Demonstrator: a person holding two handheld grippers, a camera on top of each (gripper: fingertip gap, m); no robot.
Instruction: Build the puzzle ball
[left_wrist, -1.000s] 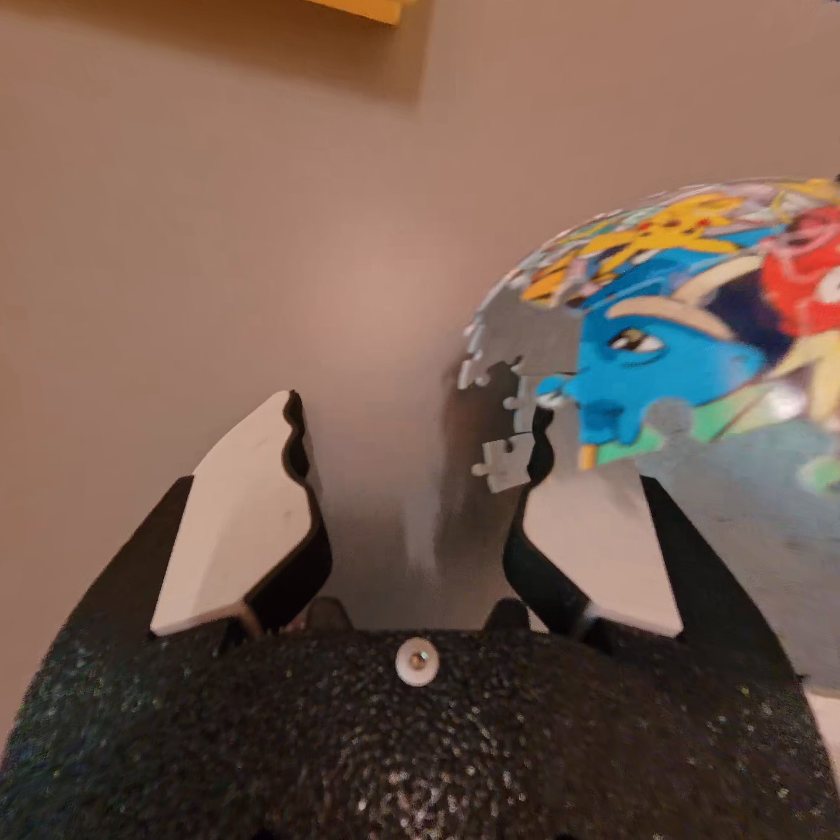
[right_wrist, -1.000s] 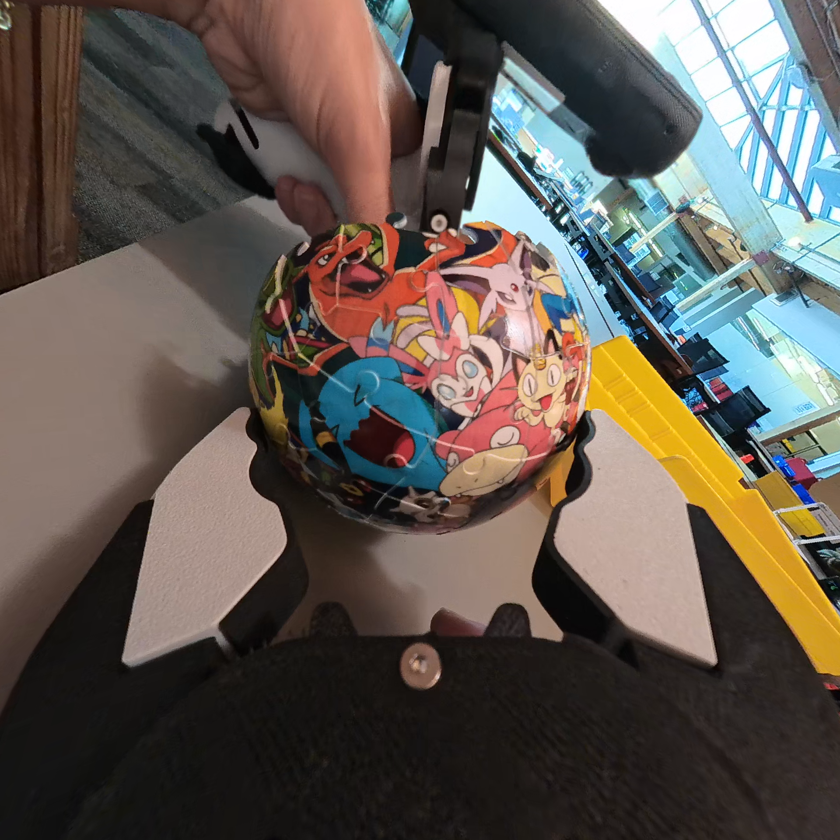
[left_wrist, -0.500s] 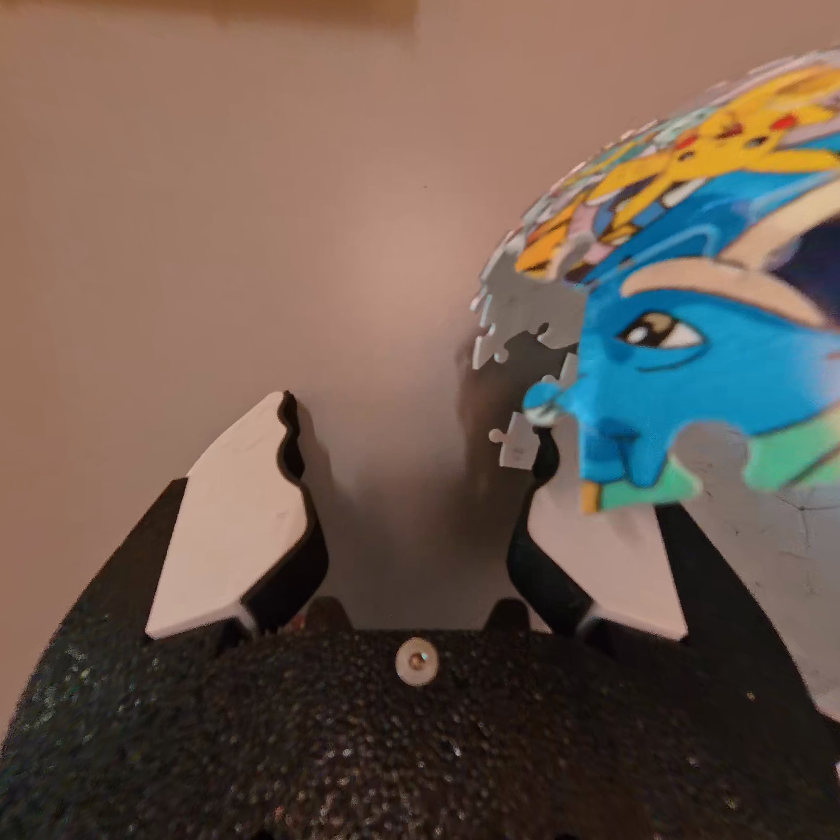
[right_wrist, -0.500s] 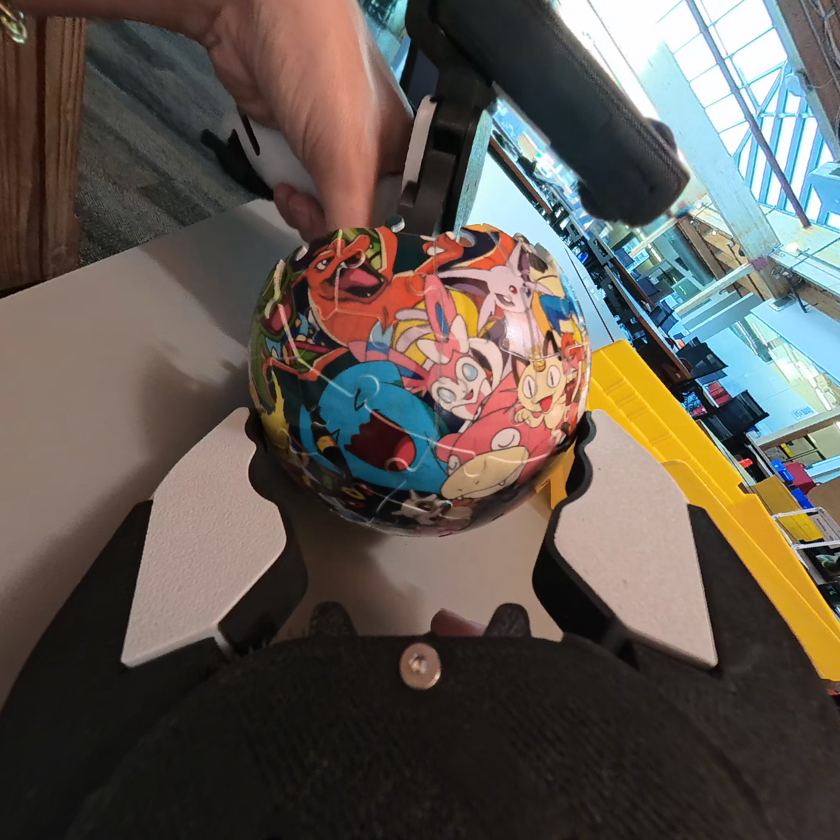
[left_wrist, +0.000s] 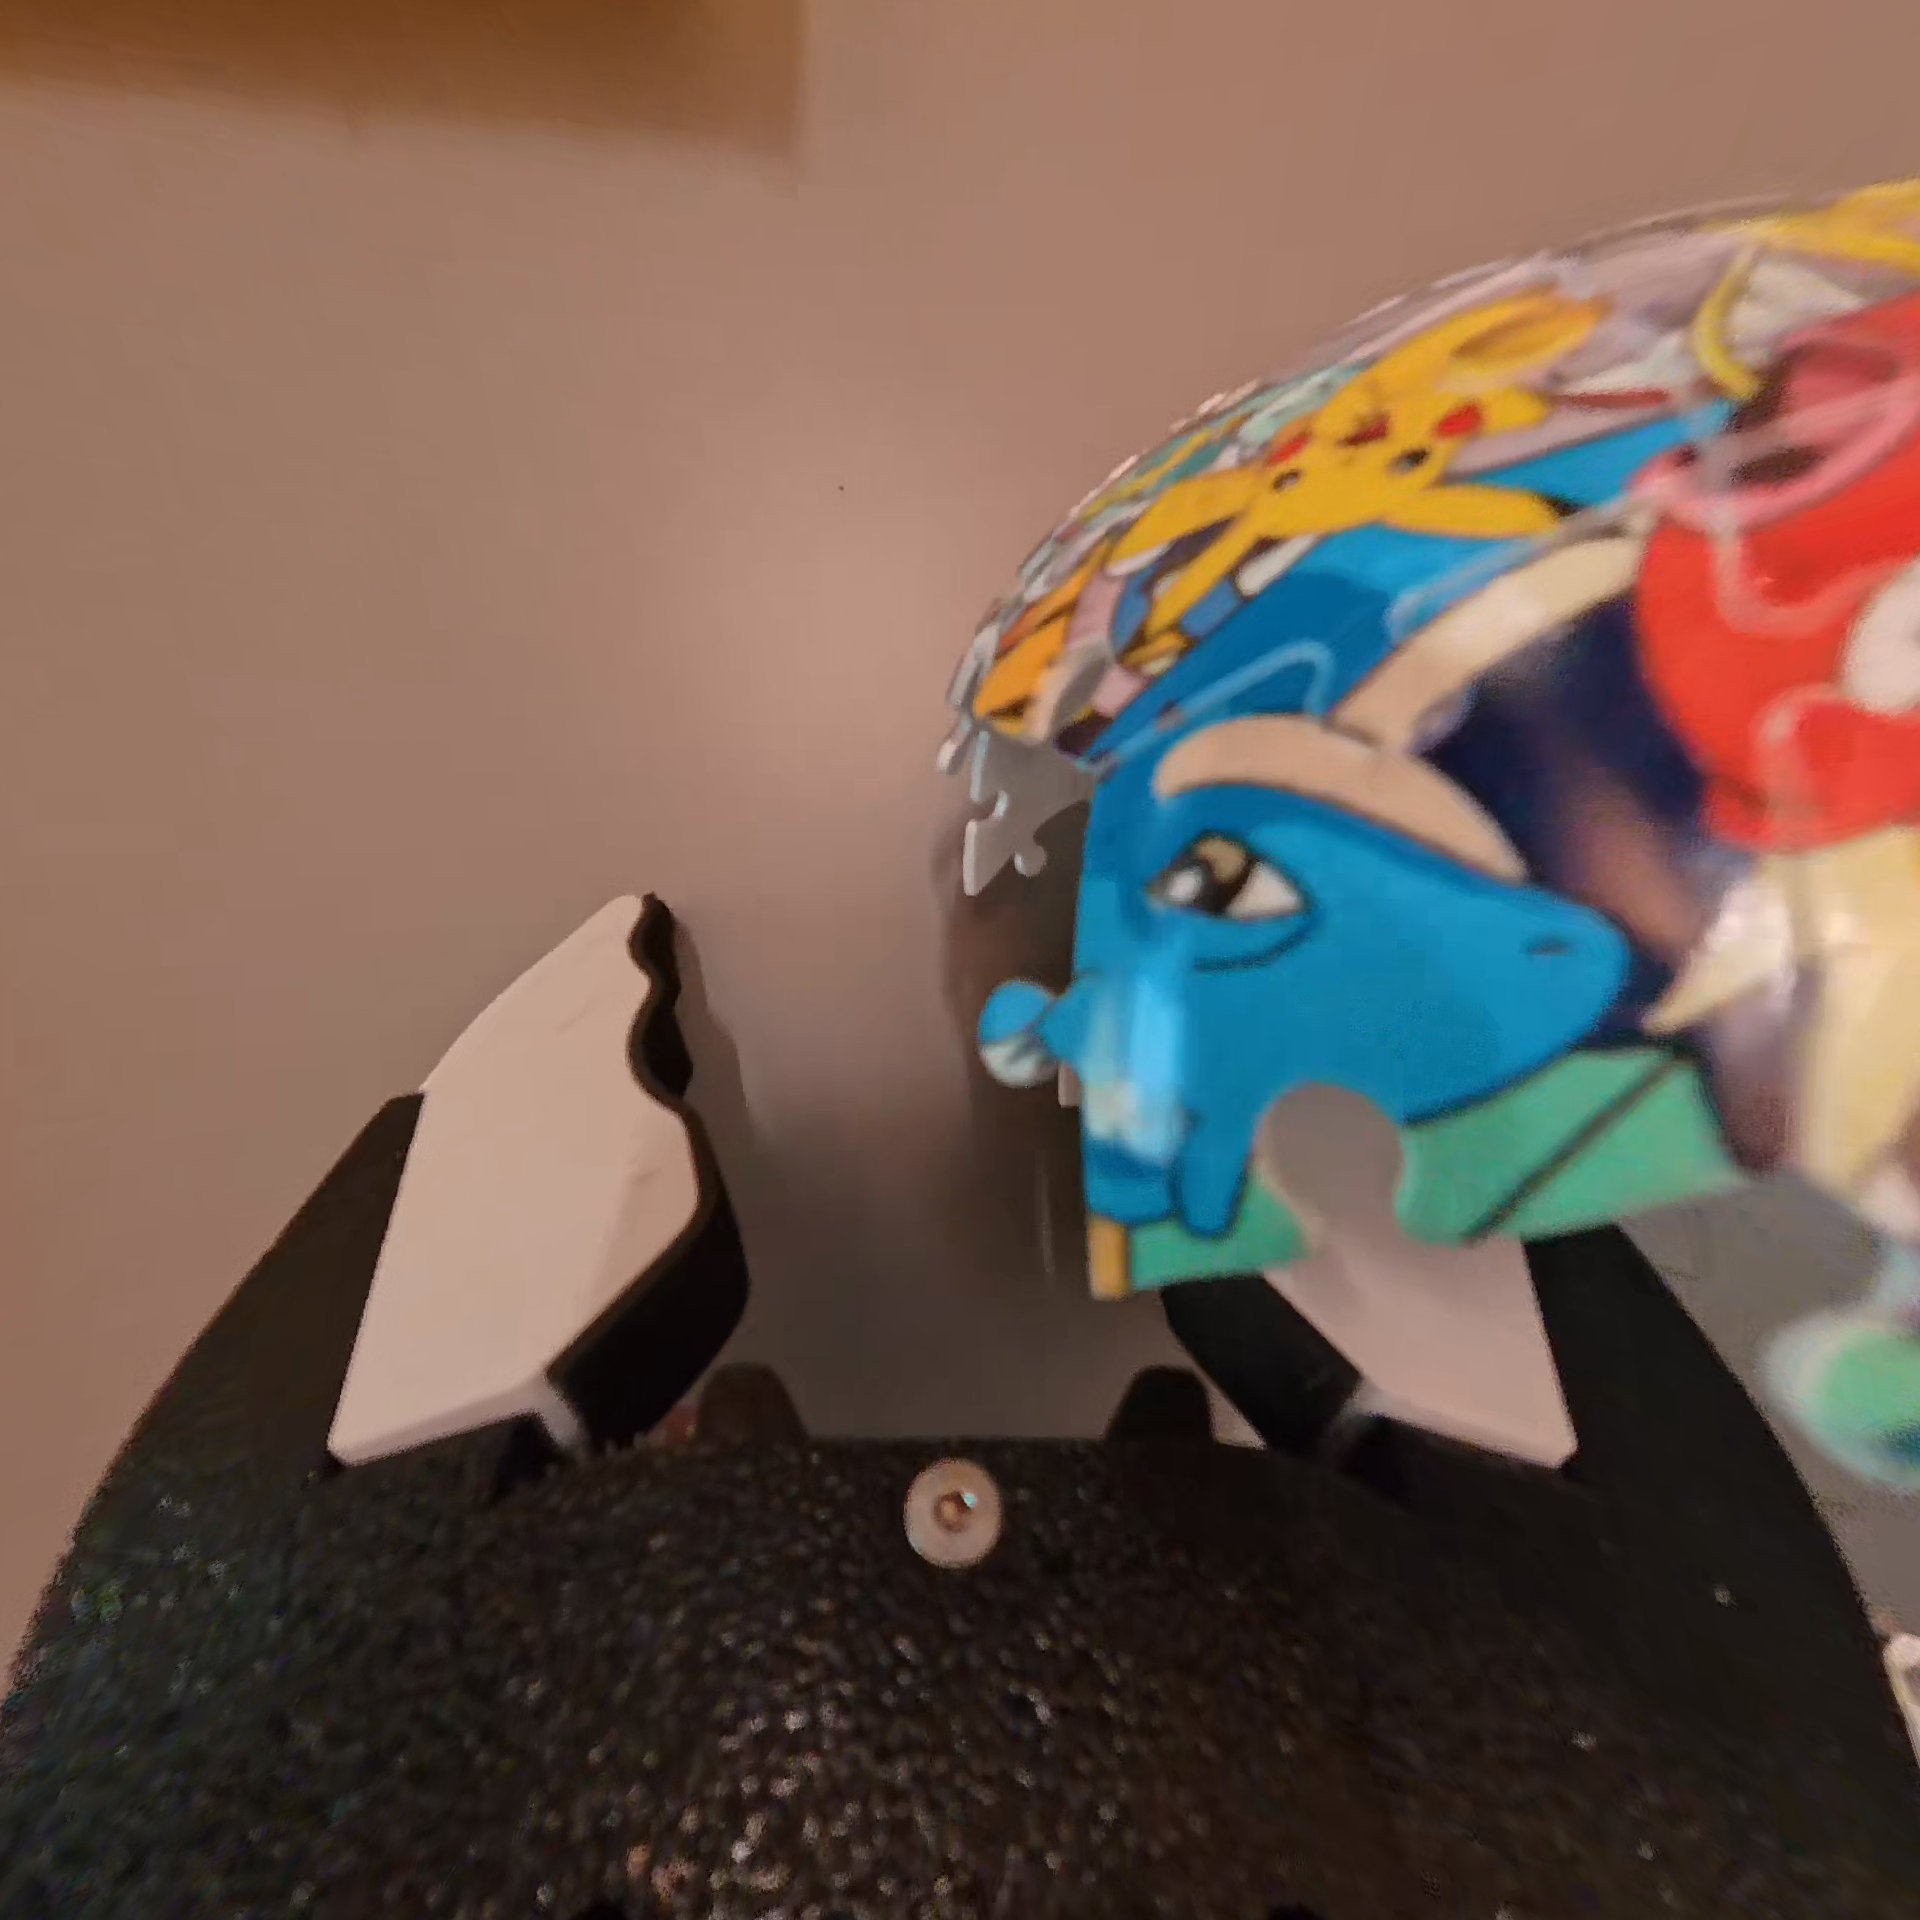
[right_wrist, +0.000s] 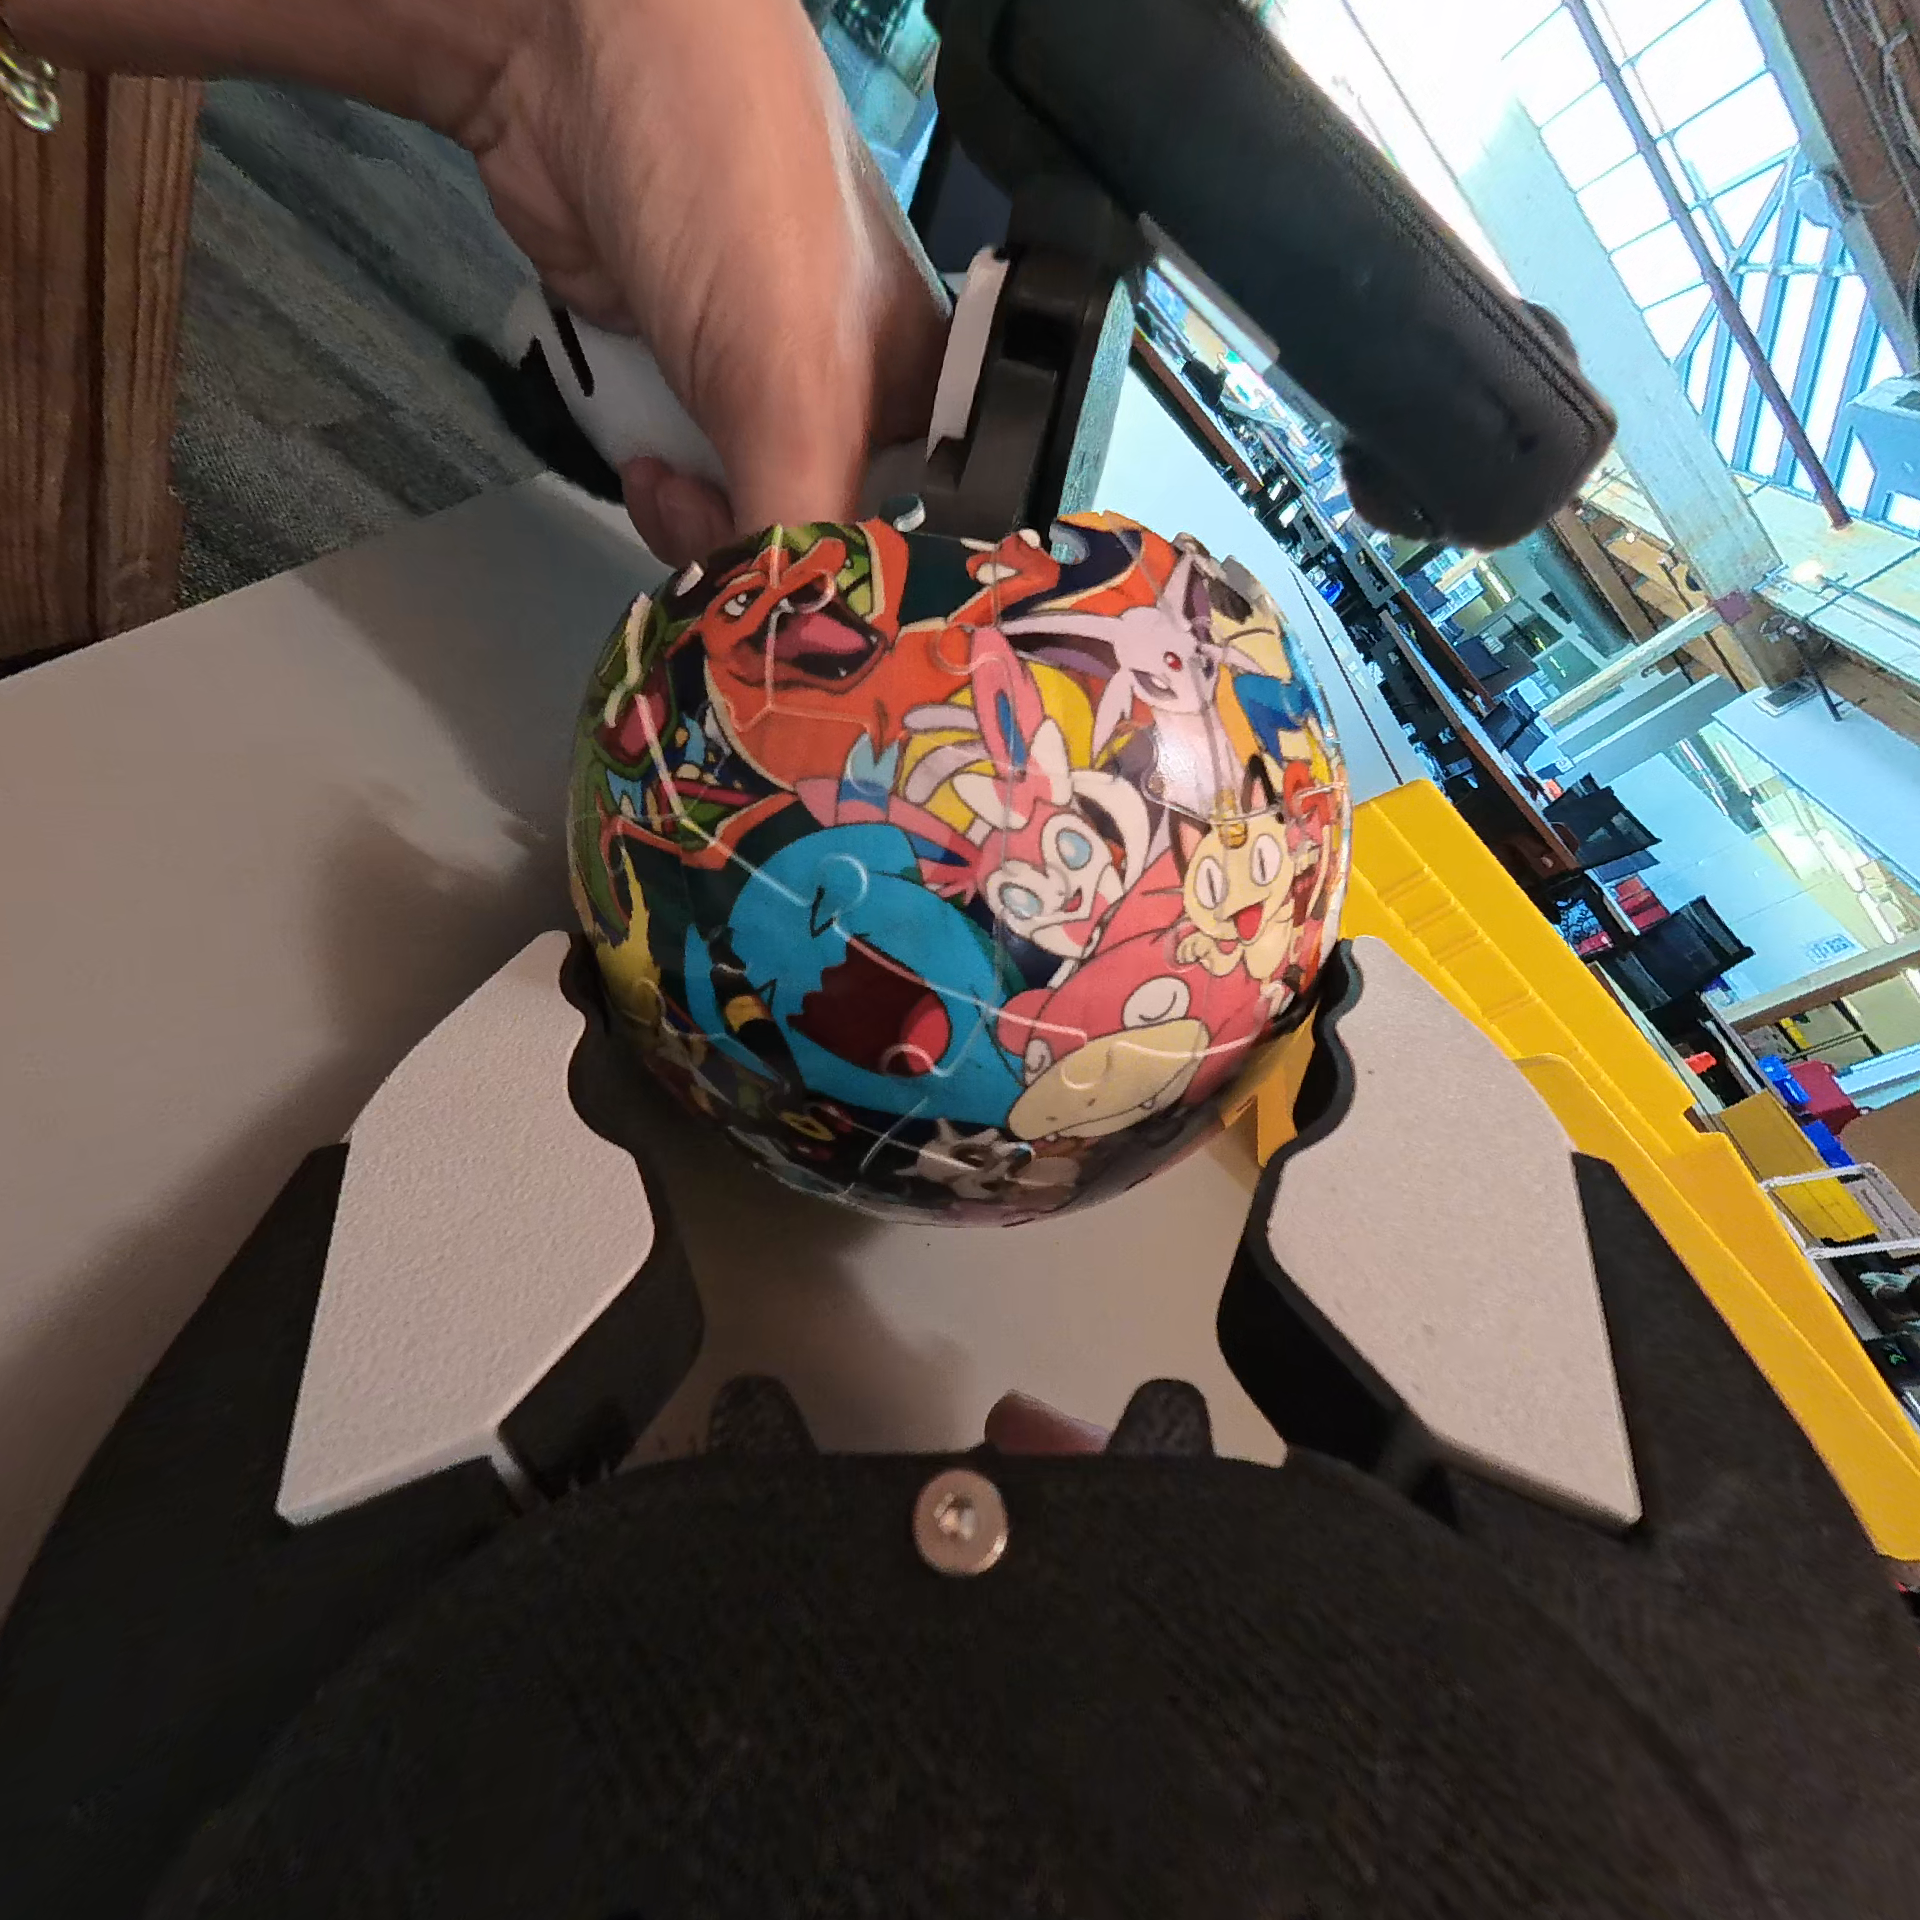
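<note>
While the right gripper (right_wrist: 956, 1049) clamps the puzzle ball (right_wrist: 956, 862) between its jaws, one finger on either flank, the ball sits just above the pale bench (right_wrist: 260, 790), colourful shell largely complete on the side facing that camera. The left gripper (left_wrist: 904, 1039) stands at the ball's open rim, its jaws apart with nothing between them; its right finger is partly hidden behind the ball's edge. In the left wrist view the ragged rim shows tabs and grey inner faces, and a blue-faced piece (left_wrist: 1247, 997) sits at the edge with an empty notch beneath it, so the shell is not yet closed. A hand (right_wrist: 675, 239) holds the left gripper above the ball in the right wrist view, and a yellow bin (right_wrist: 1558, 1091) lies beside the bench. The step in hand looks like seating or checking an edge piece; the next move probably calls for fetching another piece and pressing it into the gap while the right gripper holds steady without crushing the shell.
</note>
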